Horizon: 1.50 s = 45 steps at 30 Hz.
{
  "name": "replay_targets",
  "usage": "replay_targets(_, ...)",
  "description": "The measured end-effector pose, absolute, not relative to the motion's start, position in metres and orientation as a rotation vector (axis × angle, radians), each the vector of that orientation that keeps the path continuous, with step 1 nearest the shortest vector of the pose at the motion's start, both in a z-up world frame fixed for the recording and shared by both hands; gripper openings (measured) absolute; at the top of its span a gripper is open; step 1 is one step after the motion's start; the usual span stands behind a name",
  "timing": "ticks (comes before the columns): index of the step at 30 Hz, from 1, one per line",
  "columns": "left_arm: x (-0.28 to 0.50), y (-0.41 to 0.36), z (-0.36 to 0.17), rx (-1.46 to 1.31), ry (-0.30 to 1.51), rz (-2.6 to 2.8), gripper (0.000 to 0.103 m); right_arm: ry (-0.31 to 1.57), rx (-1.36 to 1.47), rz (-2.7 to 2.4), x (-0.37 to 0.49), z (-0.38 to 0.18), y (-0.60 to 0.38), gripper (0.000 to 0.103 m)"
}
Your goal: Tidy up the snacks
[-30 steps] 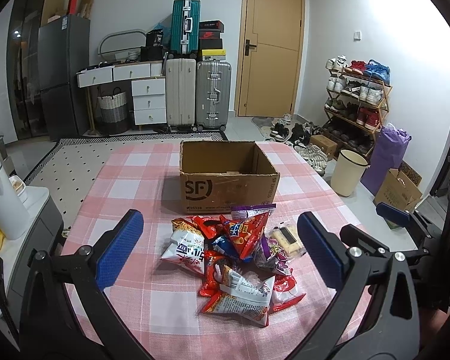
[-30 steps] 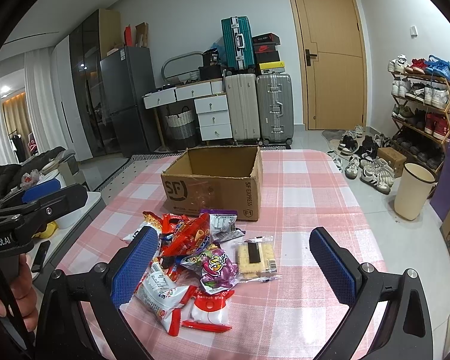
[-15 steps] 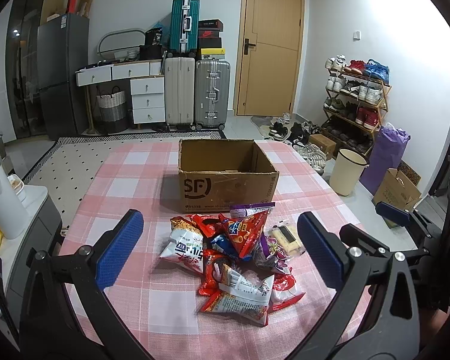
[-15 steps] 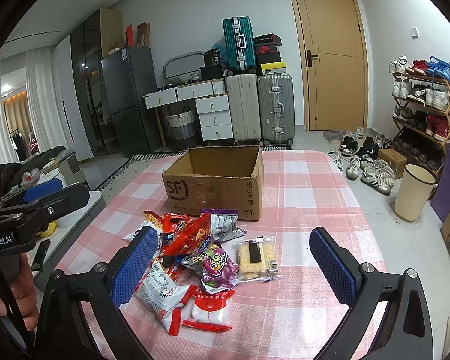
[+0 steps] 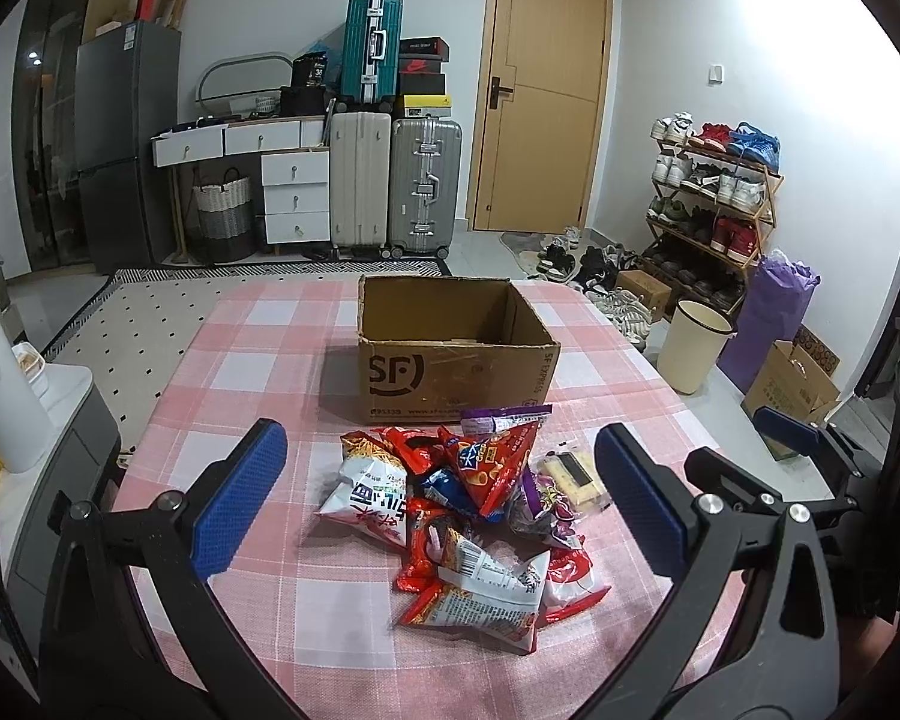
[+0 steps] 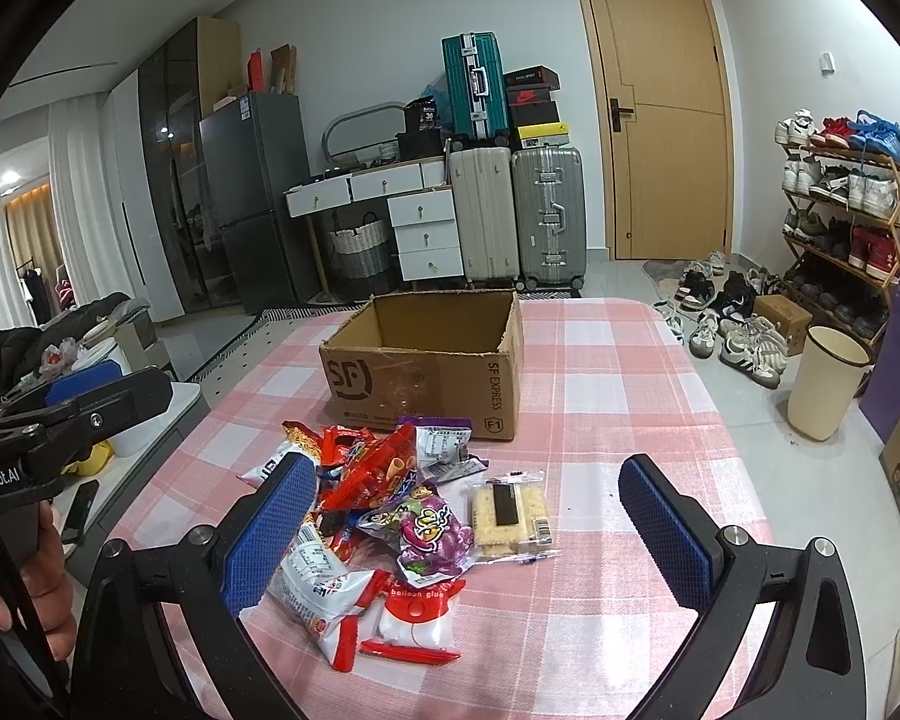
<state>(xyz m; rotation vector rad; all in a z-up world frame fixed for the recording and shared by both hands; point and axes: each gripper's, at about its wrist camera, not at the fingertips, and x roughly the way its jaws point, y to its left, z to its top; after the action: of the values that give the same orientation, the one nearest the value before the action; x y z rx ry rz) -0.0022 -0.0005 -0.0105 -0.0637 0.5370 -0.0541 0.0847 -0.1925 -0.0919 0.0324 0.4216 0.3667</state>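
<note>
A pile of snack bags (image 5: 468, 504) lies on the pink checked tablecloth (image 5: 258, 360), in front of an open, empty SF cardboard box (image 5: 450, 354). The pile (image 6: 390, 510) and the box (image 6: 432, 360) also show in the right wrist view, with a clear pack of crackers (image 6: 510, 516) at the pile's right edge. My left gripper (image 5: 441, 504) is open and empty, held above the pile. My right gripper (image 6: 468, 534) is open and empty, above the pile's right part. The left gripper (image 6: 84, 396) shows at the left of the right wrist view.
Suitcases (image 5: 390, 180) and white drawers (image 5: 294, 192) stand at the far wall by a door (image 5: 540, 90). A shoe rack (image 5: 714, 204), a cream bin (image 5: 690, 354) and cardboard boxes (image 5: 792, 384) stand right of the table. A white kettle (image 5: 0, 396) stands at the left.
Both views have shifted only slightly; the box and pile sit a touch higher in the left wrist view. Both grippers stay open and nothing on the table has moved.
</note>
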Motion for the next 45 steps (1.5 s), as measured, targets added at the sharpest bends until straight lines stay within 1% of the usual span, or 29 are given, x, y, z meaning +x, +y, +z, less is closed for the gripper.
replay_targets(10, -0.002, 0.0, -0.015, -0.089, 0.551, -0.082, 0.102, 0.427, 0.035, 0.364, 0.087, -0.095, -0.193, 0.103)
replay_targets(19, 0.018, 0.012, -0.041, -0.136, 0.609, -0.124, 0.102, 0.46, 0.054, 0.378, 0.106, -0.113, -0.196, 0.103)
replay_targets(30, 0.077, 0.063, -0.103, -0.209, 0.729, -0.166, 0.102, 0.531, 0.067, 0.394, 0.147, -0.147, -0.191, 0.103)
replay_targets(42, 0.146, 0.081, -0.168, -0.305, 0.854, -0.214, 0.102, 0.587, 0.092, 0.396, 0.185, -0.177, -0.189, 0.103)
replay_targets(45, 0.156, 0.083, -0.175, -0.325, 0.868, -0.238, 0.101, 0.597, 0.098, 0.392, 0.189, -0.18, -0.19, 0.103)
